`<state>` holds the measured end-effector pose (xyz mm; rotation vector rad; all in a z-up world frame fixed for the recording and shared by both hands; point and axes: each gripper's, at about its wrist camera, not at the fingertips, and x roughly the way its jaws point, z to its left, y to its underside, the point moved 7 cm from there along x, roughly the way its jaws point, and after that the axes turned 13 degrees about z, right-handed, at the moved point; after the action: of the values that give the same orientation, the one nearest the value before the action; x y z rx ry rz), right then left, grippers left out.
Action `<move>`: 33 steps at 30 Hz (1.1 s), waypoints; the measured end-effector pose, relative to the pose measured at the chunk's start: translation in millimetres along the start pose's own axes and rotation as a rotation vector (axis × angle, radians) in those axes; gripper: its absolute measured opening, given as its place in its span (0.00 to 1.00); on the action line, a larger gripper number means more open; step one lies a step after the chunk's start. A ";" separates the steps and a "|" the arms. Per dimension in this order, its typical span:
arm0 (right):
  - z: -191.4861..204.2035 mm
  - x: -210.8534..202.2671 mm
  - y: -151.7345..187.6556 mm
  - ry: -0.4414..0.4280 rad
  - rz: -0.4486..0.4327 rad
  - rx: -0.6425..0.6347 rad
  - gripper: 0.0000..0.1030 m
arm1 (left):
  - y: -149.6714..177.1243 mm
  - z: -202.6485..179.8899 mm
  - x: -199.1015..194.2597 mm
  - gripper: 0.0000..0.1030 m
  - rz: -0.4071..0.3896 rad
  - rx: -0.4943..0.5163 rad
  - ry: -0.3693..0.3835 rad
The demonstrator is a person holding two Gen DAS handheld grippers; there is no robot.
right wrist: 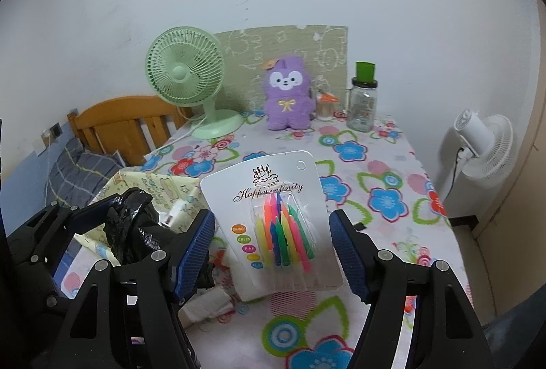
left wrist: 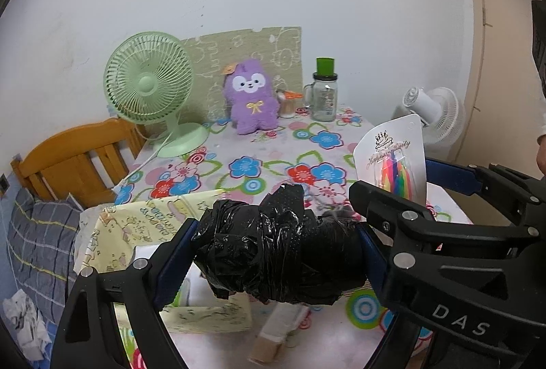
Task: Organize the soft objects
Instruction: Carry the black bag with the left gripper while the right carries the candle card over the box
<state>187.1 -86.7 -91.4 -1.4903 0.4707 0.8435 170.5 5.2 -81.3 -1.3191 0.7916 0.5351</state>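
My left gripper (left wrist: 276,229) is shut on a crumpled black plastic bag bundle (left wrist: 283,253), which fills the span between its blue pads above the table's near edge. The same bundle (right wrist: 133,225) shows at the left of the right wrist view. My right gripper (right wrist: 273,222) is shut on a white card pack of coloured birthday candles (right wrist: 273,219), gripped by its side edges and standing upright; the pack (left wrist: 392,154) also rises at the right of the left wrist view. A purple plush toy (left wrist: 250,96) (right wrist: 288,92) sits upright at the back of the table.
The table (right wrist: 375,164) has a flowered cloth. A green desk fan (left wrist: 148,86), a glass jar with a green lid (left wrist: 324,96) and a small toothpick holder (left wrist: 288,104) stand at the back. A yellow printed bag (left wrist: 136,225) lies near left. A white fan (right wrist: 481,147) stands right; a wooden headboard (left wrist: 68,157) is left.
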 end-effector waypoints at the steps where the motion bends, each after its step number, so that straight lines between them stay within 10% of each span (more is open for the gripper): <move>1: 3.0 2.1 -1.4 -0.002 0.002 -0.004 0.70 | -0.2 4.2 1.5 0.88 0.005 -0.005 0.000; 33: 102.7 67.1 -43.6 -0.081 0.041 -0.077 0.70 | 7.7 117.9 33.5 0.89 0.071 -0.131 -0.062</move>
<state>239.7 31.6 -104.9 -1.5152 0.4140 0.9596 210.1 118.9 -105.3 -1.3921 0.7649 0.6908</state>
